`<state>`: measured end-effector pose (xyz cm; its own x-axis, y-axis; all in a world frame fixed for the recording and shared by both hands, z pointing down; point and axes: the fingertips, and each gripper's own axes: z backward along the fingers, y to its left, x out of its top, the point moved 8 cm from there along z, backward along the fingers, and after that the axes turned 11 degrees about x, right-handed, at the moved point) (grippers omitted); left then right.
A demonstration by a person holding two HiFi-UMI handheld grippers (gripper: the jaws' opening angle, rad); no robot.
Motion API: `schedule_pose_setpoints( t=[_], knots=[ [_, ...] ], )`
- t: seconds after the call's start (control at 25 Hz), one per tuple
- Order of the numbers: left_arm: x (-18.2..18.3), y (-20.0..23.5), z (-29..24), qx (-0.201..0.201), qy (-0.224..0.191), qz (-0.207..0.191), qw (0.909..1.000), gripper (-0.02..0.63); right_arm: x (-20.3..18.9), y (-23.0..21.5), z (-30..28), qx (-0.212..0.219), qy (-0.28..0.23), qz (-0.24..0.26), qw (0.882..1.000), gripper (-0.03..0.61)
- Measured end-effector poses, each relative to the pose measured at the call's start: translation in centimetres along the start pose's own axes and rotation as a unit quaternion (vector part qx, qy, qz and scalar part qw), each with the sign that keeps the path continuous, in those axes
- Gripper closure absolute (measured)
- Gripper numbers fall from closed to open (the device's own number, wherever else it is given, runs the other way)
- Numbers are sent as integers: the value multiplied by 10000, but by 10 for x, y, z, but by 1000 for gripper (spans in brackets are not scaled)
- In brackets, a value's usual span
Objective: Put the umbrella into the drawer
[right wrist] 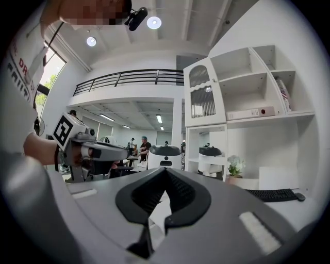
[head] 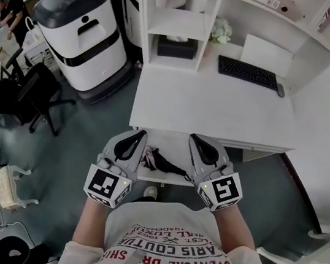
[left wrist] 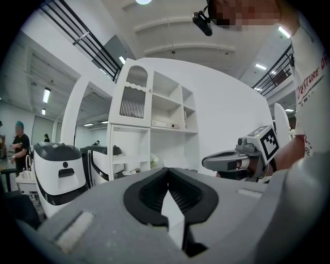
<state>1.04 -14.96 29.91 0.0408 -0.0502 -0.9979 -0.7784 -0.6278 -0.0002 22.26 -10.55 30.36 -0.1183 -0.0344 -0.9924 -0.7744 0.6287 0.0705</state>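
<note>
A dark folded umbrella (head: 161, 161) lies in the open white drawer (head: 171, 141) under the desk, seen in the head view. My left gripper (head: 139, 135) hovers over the drawer's left side and my right gripper (head: 194, 138) over its right side, the umbrella between and below them. Both point level toward the desk. In the left gripper view the left gripper (left wrist: 168, 172) is shut with nothing in it, and the right gripper (left wrist: 227, 161) shows beside it. In the right gripper view the right gripper (right wrist: 166, 172) is shut and holds nothing. The umbrella is hidden in both gripper views.
The white desk (head: 219, 106) carries a black keyboard (head: 248, 72) and a shelf unit with a dark box (head: 177, 46) and flowers (head: 221, 30). A large white machine (head: 83, 22) and a black chair (head: 34, 95) stand to the left. People work at far left.
</note>
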Motion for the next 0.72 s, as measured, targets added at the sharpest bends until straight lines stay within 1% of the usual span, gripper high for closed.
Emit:
schedule_pose_setpoints(
  t=[0.32,0.6,0.72],
  knots=[
    [3,1,9,115,-6,-6,9999,609,1,8,2,18,-19,-87,10000,580],
    [3,2,11,106,33,2,9999,609,0,10,3,40,-29,-148,9999,578],
    [2,3,11,122,33,16,9999,609,-2,10,2,42,7,-100,9999,578]
  ],
)
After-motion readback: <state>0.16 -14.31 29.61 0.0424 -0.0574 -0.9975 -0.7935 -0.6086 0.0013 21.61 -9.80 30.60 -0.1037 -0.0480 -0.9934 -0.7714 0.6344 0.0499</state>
